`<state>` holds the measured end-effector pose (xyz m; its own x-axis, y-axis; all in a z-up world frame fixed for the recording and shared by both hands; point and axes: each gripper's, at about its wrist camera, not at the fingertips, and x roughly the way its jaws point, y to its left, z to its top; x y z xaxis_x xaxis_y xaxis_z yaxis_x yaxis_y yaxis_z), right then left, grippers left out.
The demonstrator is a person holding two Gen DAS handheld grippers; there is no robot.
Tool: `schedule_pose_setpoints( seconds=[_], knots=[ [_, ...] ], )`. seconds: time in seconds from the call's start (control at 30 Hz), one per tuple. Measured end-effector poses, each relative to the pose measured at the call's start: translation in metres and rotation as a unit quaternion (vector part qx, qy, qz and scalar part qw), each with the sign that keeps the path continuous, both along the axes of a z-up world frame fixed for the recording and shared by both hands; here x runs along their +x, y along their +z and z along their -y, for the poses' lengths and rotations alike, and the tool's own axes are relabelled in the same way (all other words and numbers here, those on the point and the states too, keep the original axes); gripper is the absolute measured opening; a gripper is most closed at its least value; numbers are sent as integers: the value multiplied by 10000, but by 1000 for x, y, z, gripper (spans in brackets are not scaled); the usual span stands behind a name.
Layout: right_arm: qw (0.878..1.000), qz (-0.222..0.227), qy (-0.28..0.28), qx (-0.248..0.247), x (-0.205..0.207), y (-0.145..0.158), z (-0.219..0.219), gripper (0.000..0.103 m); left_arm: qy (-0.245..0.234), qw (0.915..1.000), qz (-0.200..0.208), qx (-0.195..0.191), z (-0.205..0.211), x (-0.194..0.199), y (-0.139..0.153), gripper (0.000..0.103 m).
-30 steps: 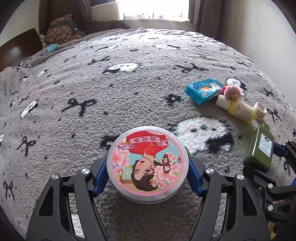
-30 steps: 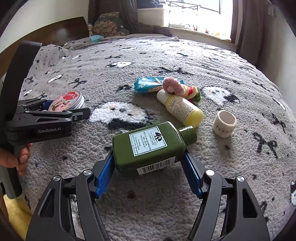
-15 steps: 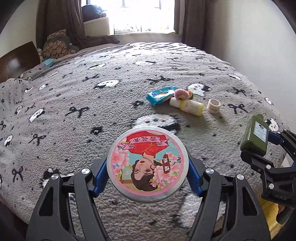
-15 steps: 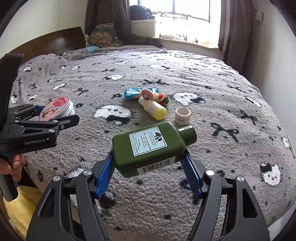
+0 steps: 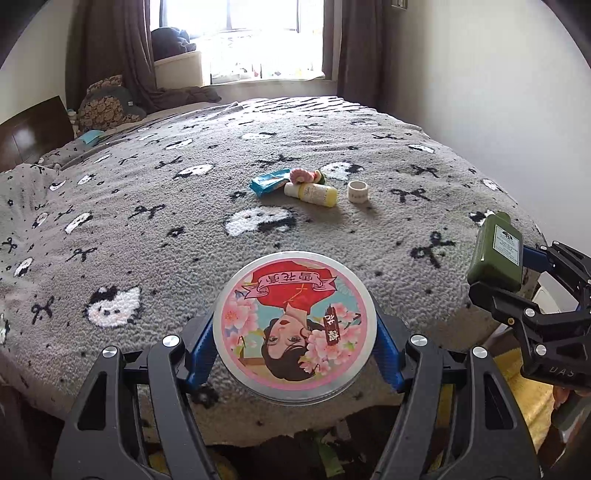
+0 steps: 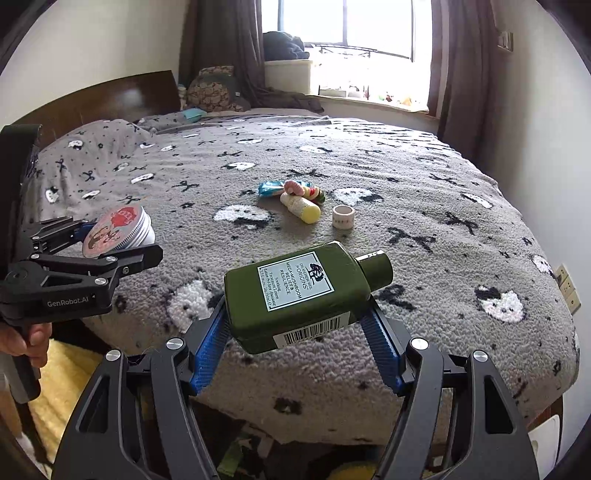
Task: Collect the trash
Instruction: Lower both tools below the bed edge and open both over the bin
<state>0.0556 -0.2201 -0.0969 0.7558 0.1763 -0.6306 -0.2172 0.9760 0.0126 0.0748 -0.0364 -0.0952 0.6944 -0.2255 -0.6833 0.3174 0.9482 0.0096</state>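
Note:
My left gripper (image 5: pixel 294 354) is shut on a round tin (image 5: pixel 294 328) with a pink and red picture lid, held in the air over the near edge of the bed. The same tin (image 6: pixel 118 230) shows at the left of the right wrist view. My right gripper (image 6: pixel 295 336) is shut on a dark green bottle (image 6: pixel 303 291) with a white label, also lifted off the bed; the bottle (image 5: pixel 496 254) appears at the right of the left wrist view. Farther back on the blanket lie a blue wrapper (image 5: pixel 269 181), a yellow tube (image 5: pixel 312 192), a pink hair tie (image 5: pixel 300 174) and a tape roll (image 5: pixel 357 191).
The bed carries a grey blanket (image 5: pixel 147 236) with black bows and white cat faces. Pillows (image 5: pixel 107 103) and a dark headboard (image 6: pixel 110 98) stand at the far left, a window (image 5: pixel 258 33) behind. Below the bed's near edge show a yellow rug (image 6: pixel 62 384) and some dark clutter (image 6: pixel 251 450).
Both grippers have drawn back from the middle of the bed and risen, each still holding its item. The bed's near edge and the floor below have come into view.

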Motion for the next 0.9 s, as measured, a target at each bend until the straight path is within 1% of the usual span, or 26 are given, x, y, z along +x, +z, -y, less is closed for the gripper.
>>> schedule_pose_setpoints(
  seconds=[0.17,0.33,0.43,0.53,0.67,0.9],
  knots=[
    [9999,-119,79,40,-28,-8,3,70,-94,9997,-197,-81,3,-33,-17,67],
    [9993,-365,63,76,-45,-25,3,70,-142,9990,-428,-58,3,-58,-37,67],
    [9977,-656,33,161,-51,-39,2,70,-121,9980,-610,-117,0,-70,-53,67],
    [9955,-919,20,216,-56,-56,0,70,-114,9958,-895,-126,-2,-78,-73,67],
    [9917,-1255,11,269,-58,-78,-2,70,-84,9916,-1291,-40,-7,-84,-102,67],
    [9824,-1836,94,333,-59,-117,-11,70,-74,9836,-1799,145,-12,-91,-142,67]
  ],
)
